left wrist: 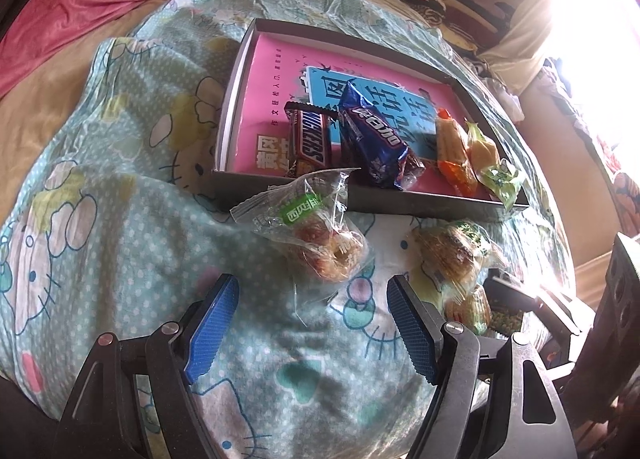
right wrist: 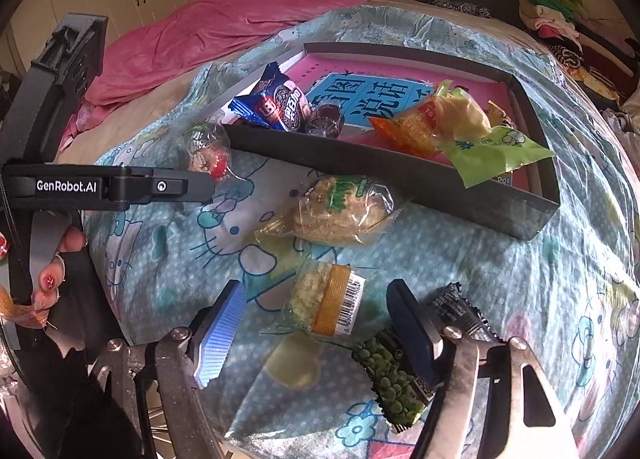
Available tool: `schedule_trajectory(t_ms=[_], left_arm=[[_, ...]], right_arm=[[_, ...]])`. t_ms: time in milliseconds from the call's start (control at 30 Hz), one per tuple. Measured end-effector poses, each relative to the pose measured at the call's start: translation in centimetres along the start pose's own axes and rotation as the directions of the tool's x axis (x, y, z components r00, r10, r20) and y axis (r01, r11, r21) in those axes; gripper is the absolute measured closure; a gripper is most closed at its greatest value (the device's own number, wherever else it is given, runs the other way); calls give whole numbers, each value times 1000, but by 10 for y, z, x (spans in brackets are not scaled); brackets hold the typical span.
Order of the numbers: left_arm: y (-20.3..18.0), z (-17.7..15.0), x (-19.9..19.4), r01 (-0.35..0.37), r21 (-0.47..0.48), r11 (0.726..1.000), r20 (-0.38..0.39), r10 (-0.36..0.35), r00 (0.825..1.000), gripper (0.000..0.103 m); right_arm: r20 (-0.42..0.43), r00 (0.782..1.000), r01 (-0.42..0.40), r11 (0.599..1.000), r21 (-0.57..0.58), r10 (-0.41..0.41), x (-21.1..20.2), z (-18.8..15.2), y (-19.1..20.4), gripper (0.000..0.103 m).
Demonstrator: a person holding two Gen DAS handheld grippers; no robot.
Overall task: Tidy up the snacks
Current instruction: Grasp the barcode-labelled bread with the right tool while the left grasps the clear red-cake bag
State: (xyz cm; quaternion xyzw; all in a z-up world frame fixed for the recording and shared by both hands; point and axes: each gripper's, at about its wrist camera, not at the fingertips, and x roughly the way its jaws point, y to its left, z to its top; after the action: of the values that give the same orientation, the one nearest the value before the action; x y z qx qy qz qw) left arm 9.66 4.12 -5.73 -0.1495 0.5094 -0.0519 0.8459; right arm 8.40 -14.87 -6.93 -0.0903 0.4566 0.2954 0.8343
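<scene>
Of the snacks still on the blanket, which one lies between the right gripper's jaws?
The clear-wrapped snack with the yellow barcode label; the others lie outside the jaws.

Blown-out glare upper right; fisheye-warped, dark-cornered edges.

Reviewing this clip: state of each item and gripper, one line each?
Box: open, holding snacks.
Snickers: in box.
Oreo pack: in box.
Clear pastry pack: on bedspread, leaning against box wall.
Yellow-banded pack: on bedspread, between right jaws, ungripped.
Left gripper: open, empty.
Right gripper: open.
</scene>
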Motion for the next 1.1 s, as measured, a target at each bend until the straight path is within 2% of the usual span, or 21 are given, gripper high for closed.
schedule_trajectory(t_ms=[167,233,333,500,600,733,867,1100], left_arm=[[0,3,4,7,-9,1000,4,-6,1000,25],[0,4,5,6,-13,1000,4,-6,1000,25],[0,6,8,7,-26,1000,3,-7,1000,25],[2,11,14,27,-69,997,6,-26,1000,25],[3,14,16,47,-95,994,13,-46,999,25],[4,16,18,60,-120,991,18,-58,998,44],[2,16,21,63,-122,991,17,-61,998,51],[-3,12,20,44,-77,996,26,-42,999,55]], right_arm=[[-16,1000,11,1000,-28,-11,9,0,5,43],[-15,1000,13,1000,-26,-13,10,0,4,52],[-13,1000,7,1000,-10,-7,10,1,0,60],[-5,1000,-10,1000,-21,10,7,0,2,67],[-1,1000,-10,999,-47,10,6,0,8,67],[2,1000,-17,998,-62,17,5,-1,11,68],[3,1000,-24,998,-54,25,4,0,9,68],[29,999,-33,999,-19,34,-2,1,0,68]])
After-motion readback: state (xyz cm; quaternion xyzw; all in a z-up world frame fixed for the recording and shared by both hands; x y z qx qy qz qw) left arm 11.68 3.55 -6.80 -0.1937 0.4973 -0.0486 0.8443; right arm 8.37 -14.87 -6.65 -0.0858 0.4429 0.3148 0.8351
